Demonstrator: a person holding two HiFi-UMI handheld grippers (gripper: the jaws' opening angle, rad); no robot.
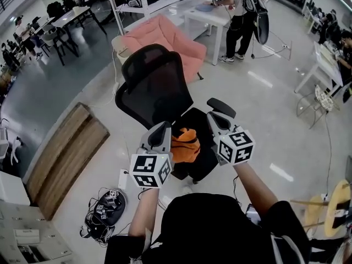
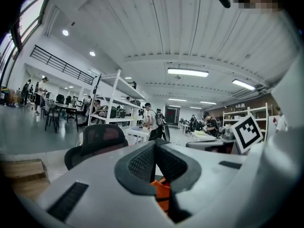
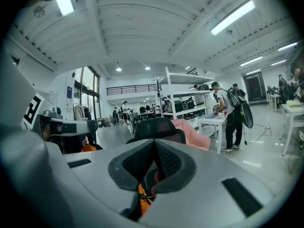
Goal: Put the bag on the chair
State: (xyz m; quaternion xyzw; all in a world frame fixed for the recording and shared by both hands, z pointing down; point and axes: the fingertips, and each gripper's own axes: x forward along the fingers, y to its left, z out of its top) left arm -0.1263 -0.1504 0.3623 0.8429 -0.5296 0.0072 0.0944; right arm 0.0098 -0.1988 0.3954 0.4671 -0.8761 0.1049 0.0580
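An orange bag [image 1: 184,144] hangs between my two grippers over the seat [image 1: 204,159] of a black mesh-backed office chair [image 1: 154,87]. Whether it rests on the seat I cannot tell. My left gripper [image 1: 163,130] is on the bag's left side and my right gripper [image 1: 215,120] on its right. In the left gripper view the left gripper [image 2: 156,148] has its jaws closed, with orange fabric [image 2: 161,194] caught beneath the pads. In the right gripper view the right gripper [image 3: 154,148] is likewise closed, with an orange strap [image 3: 141,197] in it. The chair back [image 3: 156,129] stands just beyond.
A pink soft seat [image 1: 165,40] lies behind the chair. Beyond it is a white table [image 1: 206,18], with a person [image 1: 242,21] standing beside it. A wooden platform [image 1: 66,153] is at the left. A heap of cables and devices [image 1: 104,210] lies on the floor near my feet.
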